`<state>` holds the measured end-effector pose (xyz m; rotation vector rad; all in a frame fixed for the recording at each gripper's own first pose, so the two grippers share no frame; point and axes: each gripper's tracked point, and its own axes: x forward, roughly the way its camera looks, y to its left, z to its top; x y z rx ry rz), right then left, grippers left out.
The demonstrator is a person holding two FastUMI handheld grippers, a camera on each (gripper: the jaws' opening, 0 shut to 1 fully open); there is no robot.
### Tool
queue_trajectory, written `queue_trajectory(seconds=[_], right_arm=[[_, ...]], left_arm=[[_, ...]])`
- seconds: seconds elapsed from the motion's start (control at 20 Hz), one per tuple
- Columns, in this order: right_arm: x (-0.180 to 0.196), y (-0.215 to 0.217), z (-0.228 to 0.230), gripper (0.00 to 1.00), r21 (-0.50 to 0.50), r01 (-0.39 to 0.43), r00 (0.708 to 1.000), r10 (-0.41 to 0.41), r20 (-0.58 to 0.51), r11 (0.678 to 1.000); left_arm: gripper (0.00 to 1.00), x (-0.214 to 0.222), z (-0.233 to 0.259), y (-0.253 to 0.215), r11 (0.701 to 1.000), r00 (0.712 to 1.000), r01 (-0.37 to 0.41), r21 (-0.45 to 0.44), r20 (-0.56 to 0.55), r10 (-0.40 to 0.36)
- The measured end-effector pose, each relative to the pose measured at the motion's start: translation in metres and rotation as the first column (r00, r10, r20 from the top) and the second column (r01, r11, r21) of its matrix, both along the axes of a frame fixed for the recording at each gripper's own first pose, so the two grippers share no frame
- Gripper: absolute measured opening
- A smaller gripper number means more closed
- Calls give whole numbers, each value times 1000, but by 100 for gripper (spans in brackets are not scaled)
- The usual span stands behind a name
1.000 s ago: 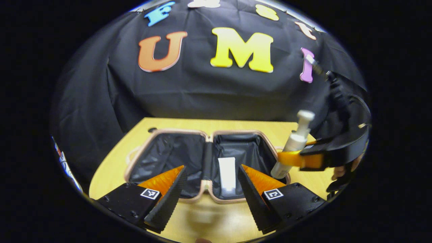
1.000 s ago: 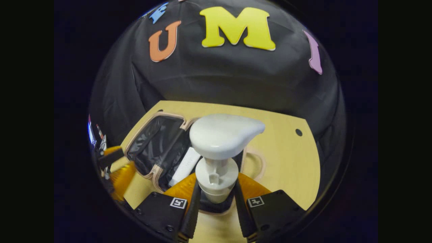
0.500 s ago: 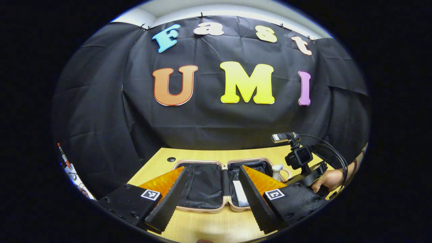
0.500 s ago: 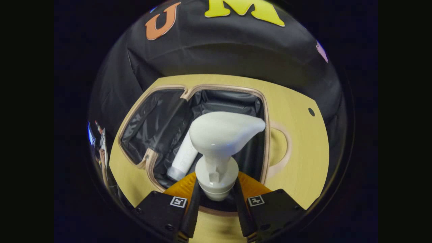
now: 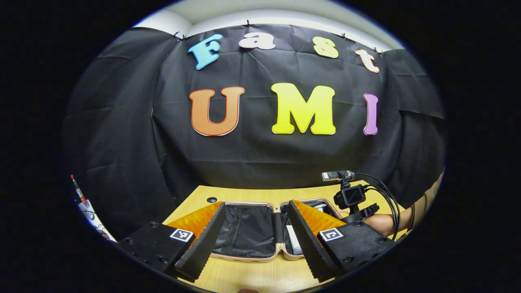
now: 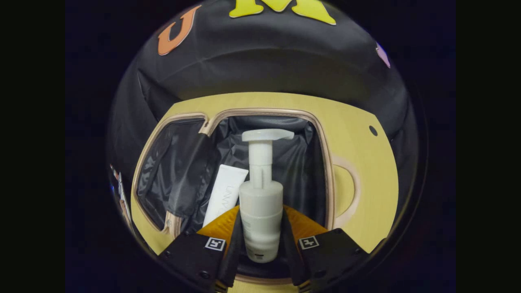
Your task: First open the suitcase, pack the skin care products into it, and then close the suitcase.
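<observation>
Two products now sit over my open suitcase [image 6: 325, 162]: my right tongs [image 6: 261, 244], clamped on the pump bottle [image 6: 260, 203], have lowered it flat beside the tube [image 6: 226, 191]. My left tongs [image 5: 252, 240] stay apart near the desk's front edge. Release comes next, I judge.

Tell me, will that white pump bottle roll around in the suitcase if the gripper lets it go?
Probably a little. The pump bottle is round, so it could roll, though its wide pump head should stop it soon. The tube beside it and the suitcase wall would likely block it. It looks like stiff, smooth plastic, maybe slippery.
</observation>
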<state>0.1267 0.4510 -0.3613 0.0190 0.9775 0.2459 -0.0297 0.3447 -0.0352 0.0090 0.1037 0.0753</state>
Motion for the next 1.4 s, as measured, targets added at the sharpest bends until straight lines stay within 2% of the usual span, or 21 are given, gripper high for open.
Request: queue_trajectory(seconds=[0.15, 0.25, 0.5, 0.55, 0.6, 0.7, 0.95, 1.0, 1.05, 1.1, 1.2, 1.25, 1.35, 1.4], right_arm=[[-2, 2, -17, 46, 8, 46, 997, -46, -62, 999], [-4, 0, -25, 48, 6, 76, 993, -75, -89, 997], [-7, 0, -32, 48, -8, 77, 991, -78, -108, 997], [-7, 0, -31, 46, -12, 74, 992, -75, -105, 997], [-8, -2, -29, 49, -15, 75, 992, -76, -103, 997], [-7, -2, -19, 48, 2, 70, 995, -70, -70, 998], [-13, -3, 57, 79, 81, -5, 995, -3, 102, 997], [-15, -7, 78, 79, 79, -26, 988, 14, 152, 997], [-17, -13, 102, 80, 74, -44, 975, 26, 220, 996], [-17, -21, 130, 77, 65, -56, 955, 34, 296, 996], [-25, -42, 187, 77, 41, -63, 901, 39, 433, 997], [-32, -51, 215, 81, 38, -65, 871, 39, 489, 997], [-46, -71, 261, 81, 19, -59, 804, 36, 593, 998], [-53, -82, 282, 77, 6, -55, 773, 39, 633, 998]], left_arm=[[96, 1, -1, 5, 1000, 1000, -8, 8, 0, 8], [96, 3, 0, 17, 999, 1000, -29, 17, -7, 29], [96, 14, -3, 52, 997, 998, -58, 58, -12, 59], [96, 19, -6, 60, 996, 998, -66, 62, -13, 67], [96, 23, -8, 72, 995, 996, -82, 56, -12, 83], [96, 35, -14, 93, 993, 993, -119, 1, -6, 119], [97, 61, -65, 153, 984, 985, -156, -86, -91, 148], [97, 67, -74, 165, 981, 983, -160, -105, -107, 149], [97, 72, -84, 177, 978, 982, -164, -129, -113, 150], [97, 74, -93, 187, 972, 980, -172, -157, -125, 153], [97, 86, -121, 205, 954, 975, -182, -236, -169, 144], [98, 93, -137, 209, 940, 972, -182, -287, -197, 128], [98, 101, -162, 218, 903, 963, -194, -384, -247, 102], [99, 103, -174, 219, 879, 959, -205, -430, -266, 94]])
